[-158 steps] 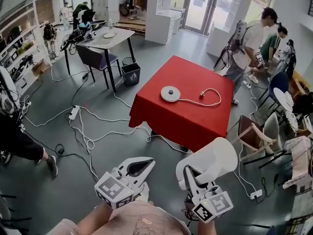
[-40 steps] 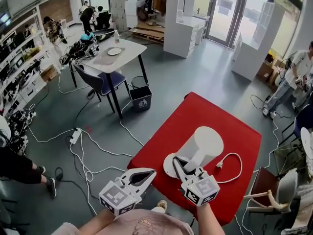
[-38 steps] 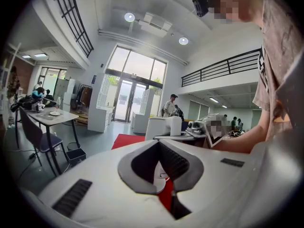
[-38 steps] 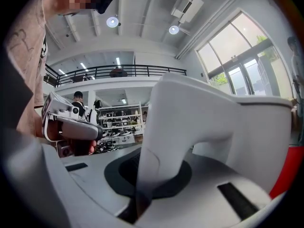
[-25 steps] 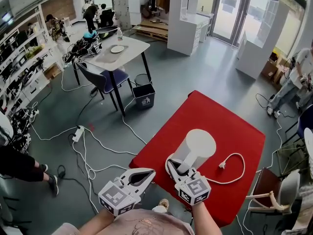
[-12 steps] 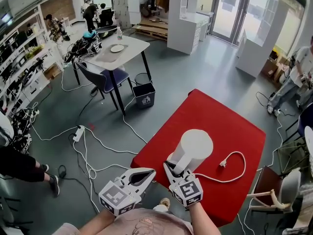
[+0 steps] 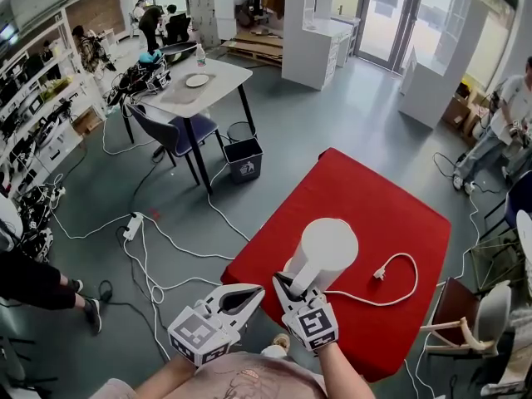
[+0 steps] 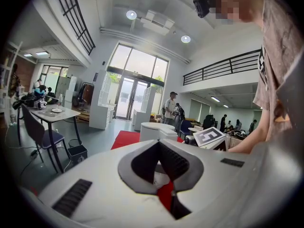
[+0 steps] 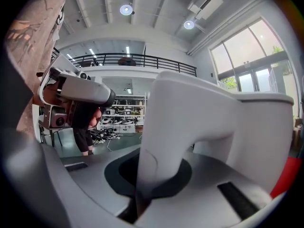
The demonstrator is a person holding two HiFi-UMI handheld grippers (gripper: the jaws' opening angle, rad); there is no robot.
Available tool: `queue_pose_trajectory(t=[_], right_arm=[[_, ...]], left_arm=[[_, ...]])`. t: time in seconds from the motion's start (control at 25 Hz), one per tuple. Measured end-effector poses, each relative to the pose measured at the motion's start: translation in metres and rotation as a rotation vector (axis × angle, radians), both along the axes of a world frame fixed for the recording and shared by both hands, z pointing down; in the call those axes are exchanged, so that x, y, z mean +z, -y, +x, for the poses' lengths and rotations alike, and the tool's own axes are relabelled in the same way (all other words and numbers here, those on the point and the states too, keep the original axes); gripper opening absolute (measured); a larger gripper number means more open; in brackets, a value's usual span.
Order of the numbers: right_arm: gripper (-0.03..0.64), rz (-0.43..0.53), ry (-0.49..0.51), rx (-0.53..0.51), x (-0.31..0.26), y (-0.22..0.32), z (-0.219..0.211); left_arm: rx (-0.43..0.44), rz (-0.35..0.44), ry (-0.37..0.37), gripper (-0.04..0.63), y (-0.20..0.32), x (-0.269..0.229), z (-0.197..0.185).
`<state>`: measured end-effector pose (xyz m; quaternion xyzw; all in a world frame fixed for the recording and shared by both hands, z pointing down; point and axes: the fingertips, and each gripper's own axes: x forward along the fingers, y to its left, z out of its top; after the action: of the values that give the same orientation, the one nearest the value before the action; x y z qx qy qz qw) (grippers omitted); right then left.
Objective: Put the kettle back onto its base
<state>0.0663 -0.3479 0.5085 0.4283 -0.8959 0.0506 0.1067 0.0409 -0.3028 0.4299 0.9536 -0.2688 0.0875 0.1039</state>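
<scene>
Kettle (image 7: 326, 252) is upright over the near part of the red table (image 7: 391, 210), its handle (image 9: 159, 141) pinched in the right gripper (image 7: 288, 283) to guide it onto the base, hidden beneath; left gripper (image 7: 249, 293) waits aside, jaws together, empty.

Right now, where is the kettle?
In the head view, the kettle is low at centre, over the near edge of the red table, its handle in the right gripper.

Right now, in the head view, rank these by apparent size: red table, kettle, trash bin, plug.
1. red table
2. kettle
3. trash bin
4. plug
The kettle is nearer the camera than the bin, so their real order is unsure.
</scene>
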Motion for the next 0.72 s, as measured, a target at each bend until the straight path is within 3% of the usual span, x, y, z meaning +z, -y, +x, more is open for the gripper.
queue_pose_trajectory(t=[0.72], right_arm=[[0.031,0.025,-0.007,0.019,-0.002,-0.012,-0.02]], left_arm=[[-0.004,-0.009,-0.015,-0.009,-0.007,-0.001,-0.015]])
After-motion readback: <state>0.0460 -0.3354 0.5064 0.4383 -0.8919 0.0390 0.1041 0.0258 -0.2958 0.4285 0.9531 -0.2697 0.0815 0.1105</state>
